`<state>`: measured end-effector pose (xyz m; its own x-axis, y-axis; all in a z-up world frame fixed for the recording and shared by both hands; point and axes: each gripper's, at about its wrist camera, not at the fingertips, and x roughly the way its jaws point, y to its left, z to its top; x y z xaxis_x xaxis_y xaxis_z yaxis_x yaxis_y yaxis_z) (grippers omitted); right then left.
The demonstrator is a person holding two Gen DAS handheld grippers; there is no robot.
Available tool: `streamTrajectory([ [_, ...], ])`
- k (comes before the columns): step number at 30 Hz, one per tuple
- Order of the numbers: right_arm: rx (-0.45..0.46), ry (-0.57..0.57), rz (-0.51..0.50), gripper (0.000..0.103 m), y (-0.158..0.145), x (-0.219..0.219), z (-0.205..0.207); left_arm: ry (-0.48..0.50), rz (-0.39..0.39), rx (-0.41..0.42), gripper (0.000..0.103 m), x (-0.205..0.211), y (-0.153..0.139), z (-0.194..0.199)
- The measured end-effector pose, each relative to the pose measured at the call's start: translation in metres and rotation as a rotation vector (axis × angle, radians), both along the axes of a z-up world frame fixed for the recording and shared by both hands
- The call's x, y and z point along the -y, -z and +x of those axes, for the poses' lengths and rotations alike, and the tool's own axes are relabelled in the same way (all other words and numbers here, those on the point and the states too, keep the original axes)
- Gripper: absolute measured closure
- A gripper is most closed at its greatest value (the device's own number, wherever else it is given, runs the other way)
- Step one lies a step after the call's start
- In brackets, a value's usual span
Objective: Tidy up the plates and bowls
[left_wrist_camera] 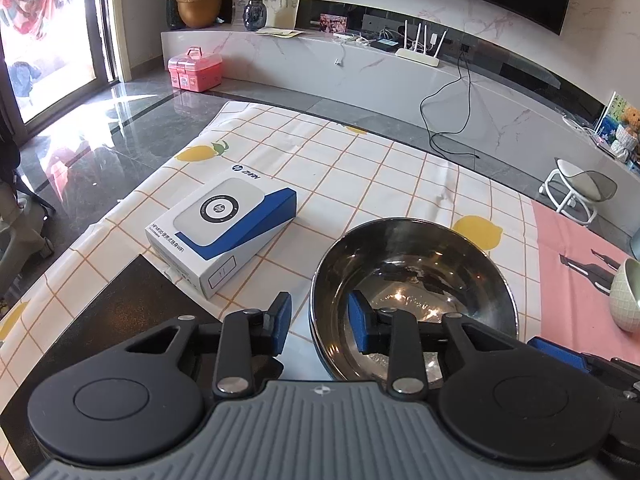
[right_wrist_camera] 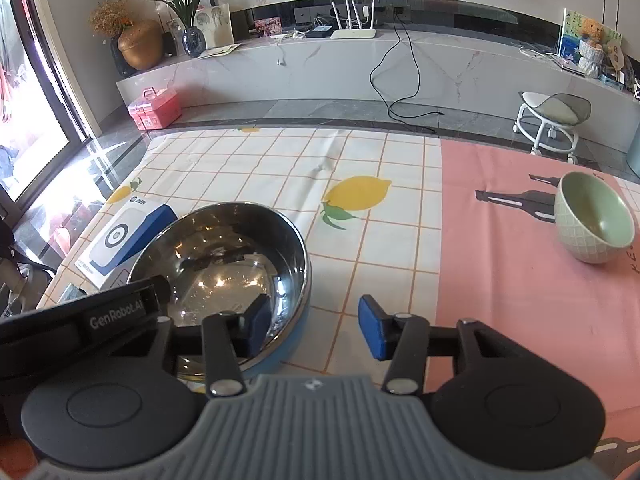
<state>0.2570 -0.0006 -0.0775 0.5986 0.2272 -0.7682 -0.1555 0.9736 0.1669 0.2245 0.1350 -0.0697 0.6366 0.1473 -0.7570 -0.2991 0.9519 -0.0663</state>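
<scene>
A wide steel bowl with a blue outer wall stands on the lemon-print tablecloth. My left gripper straddles its left rim, one blue pad outside and one inside. A gap shows on both sides of the rim, so it is open. My right gripper straddles the right rim the same way, left pad inside the bowl and right pad over the cloth, also open. A small green bowl stands upright on the pink cloth, far to the right.
A white and blue product box lies just left of the steel bowl. A dark slab sits at the near left corner. Beyond the table's far edge are glossy floor, a white stool and a marble TV bench.
</scene>
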Motion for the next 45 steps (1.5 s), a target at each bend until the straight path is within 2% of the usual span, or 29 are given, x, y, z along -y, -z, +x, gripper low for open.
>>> streamTrajectory([
  [4,-0.016,0.004,0.011,0.060,0.006,-0.002,0.006,0.007,0.003,-0.006,0.077,-0.001,0.006,0.005],
  [6,-0.024,0.002,0.020,0.062,0.008,-0.003,0.008,0.012,0.015,-0.008,0.085,-0.001,0.008,0.007],
  [11,-0.040,0.001,0.034,0.066,0.015,-0.006,0.010,0.020,0.018,0.009,0.094,-0.002,0.010,0.006],
  [14,-0.045,-0.002,0.051,0.070,0.017,-0.007,0.011,0.025,0.018,0.015,0.094,-0.001,0.010,0.006],
  [16,-0.061,0.001,0.080,0.077,0.019,-0.005,0.012,0.030,0.018,0.016,0.095,-0.001,0.009,0.006],
  [19,-0.087,0.013,0.109,0.083,0.023,-0.003,0.013,0.039,0.013,0.024,0.096,0.001,0.006,0.005],
  [31,-0.126,0.034,0.160,0.085,0.015,0.018,-0.014,0.096,0.066,0.068,0.096,0.025,-0.017,-0.028],
  [38,-0.098,0.043,0.184,0.087,-0.007,0.045,-0.050,0.103,0.023,0.082,0.095,0.041,-0.033,-0.066],
  [45,-0.077,0.064,0.205,0.087,-0.027,0.084,-0.095,0.180,0.014,0.095,0.094,0.073,-0.051,-0.099],
])
